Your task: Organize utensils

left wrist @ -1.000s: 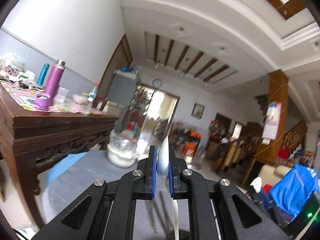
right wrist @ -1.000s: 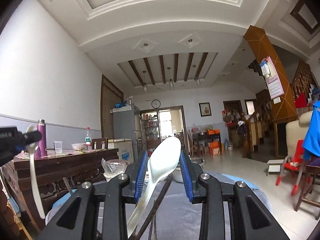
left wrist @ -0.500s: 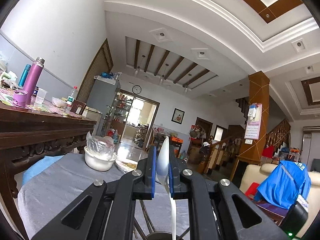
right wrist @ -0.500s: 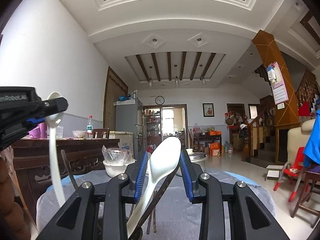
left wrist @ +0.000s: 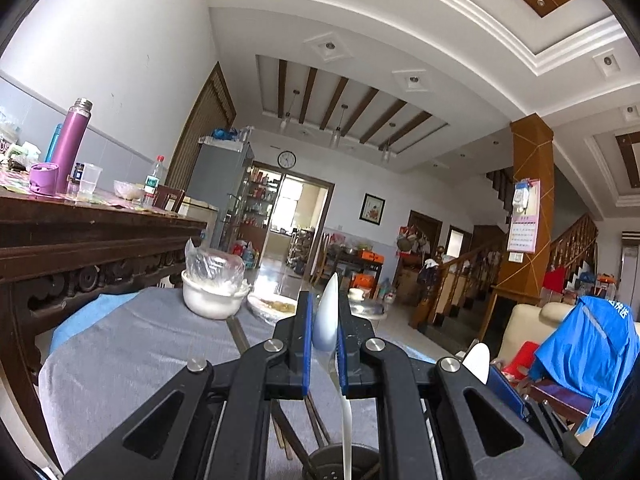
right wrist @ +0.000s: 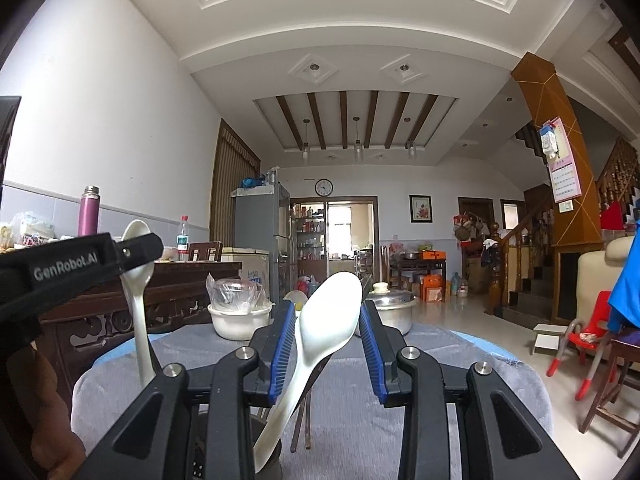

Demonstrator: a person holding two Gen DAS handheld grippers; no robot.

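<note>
Both grippers point level over the grey-clothed table (right wrist: 480, 360). The left gripper (left wrist: 322, 344) has its jaws clamped on a white spoon (left wrist: 329, 320), bowl up, handle hanging toward a dark holder (left wrist: 340, 460) below. The right gripper (right wrist: 324, 344) has its jaws pinched on the bowl of a larger white spoon (right wrist: 326, 320), tilted, its handle also reaching down. A covered white bowl (right wrist: 238, 320) sits beyond.

Lettering "GenRobot.AI" stood on the black side of the left gripper (right wrist: 138, 254); nothing else was legible.
</note>
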